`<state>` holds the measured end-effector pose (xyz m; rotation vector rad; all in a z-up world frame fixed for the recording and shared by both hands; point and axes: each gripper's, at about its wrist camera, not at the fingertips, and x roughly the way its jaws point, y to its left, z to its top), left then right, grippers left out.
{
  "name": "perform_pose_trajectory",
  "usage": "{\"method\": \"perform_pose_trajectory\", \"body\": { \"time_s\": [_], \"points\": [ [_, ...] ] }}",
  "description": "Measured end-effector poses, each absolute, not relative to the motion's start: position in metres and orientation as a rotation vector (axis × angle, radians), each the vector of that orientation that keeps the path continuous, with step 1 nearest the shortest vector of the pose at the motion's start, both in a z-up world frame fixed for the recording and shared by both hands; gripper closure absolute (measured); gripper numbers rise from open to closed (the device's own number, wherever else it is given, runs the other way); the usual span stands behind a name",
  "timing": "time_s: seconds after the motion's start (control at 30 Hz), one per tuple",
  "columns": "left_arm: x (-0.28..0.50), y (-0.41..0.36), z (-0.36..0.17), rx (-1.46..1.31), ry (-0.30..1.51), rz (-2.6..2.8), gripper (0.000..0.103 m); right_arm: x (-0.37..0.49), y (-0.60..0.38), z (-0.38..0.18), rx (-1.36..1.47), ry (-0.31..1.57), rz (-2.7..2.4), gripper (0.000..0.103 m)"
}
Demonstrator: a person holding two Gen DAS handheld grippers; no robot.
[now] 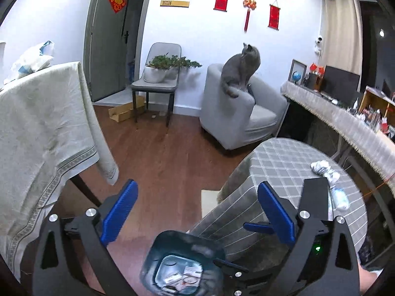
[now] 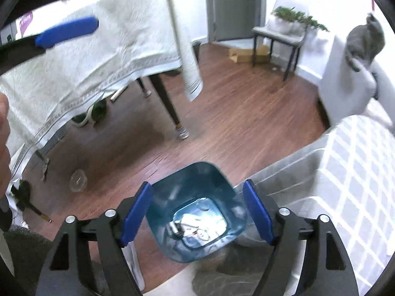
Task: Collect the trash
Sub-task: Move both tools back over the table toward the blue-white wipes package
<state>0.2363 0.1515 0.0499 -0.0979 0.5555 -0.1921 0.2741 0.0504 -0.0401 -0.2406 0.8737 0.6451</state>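
Observation:
A teal trash bin [image 2: 197,212] stands on the wood floor beside the checked table; it also shows in the left wrist view [image 1: 182,264]. Several pieces of white trash [image 2: 195,227] lie at its bottom. My right gripper [image 2: 197,212] is open and empty, directly above the bin's mouth. My left gripper [image 1: 197,214] is open and empty, higher up, over the floor and the edge of the checked table [image 1: 284,162]. Crumpled white trash [image 1: 323,170] and a crumpled plastic piece [image 1: 340,197] lie on that table. The right gripper's finger [image 1: 256,227] shows below the left one.
A table with a cream cloth [image 1: 37,128] stands left. A grey armchair [image 1: 237,118] has a grey cat [image 1: 240,69] on its arm. A chair with a potted plant [image 1: 158,74] stands by the door. A clear cup lid [image 2: 78,180] lies on the floor.

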Motion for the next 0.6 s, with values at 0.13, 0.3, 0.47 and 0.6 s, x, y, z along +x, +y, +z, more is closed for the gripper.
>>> {"method": "perform_pose_trajectory", "body": {
  "time_s": [0.13, 0.3, 0.47, 0.6],
  "points": [
    [0.235, 0.143, 0.062, -0.105, 0.522, -0.194, 0.005, 0.276, 0.027, -0.029, -0.228, 0.846, 0.607, 0.023],
    [0.237, 0.134, 0.072, -0.125, 0.486, -0.197, 0.005, 0.274, -0.006, -0.014, -0.207, 0.800, 0.556, 0.017],
    [0.241, 0.115, 0.074, -0.125, 0.473, -0.197, 0.004, 0.271, -0.037, -0.002, -0.169, 0.760, 0.503, 0.012],
    [0.247, 0.096, 0.072, -0.110, 0.473, -0.211, 0.004, 0.271, -0.062, 0.002, -0.154, 0.742, 0.445, 0.011]
  ]
}}
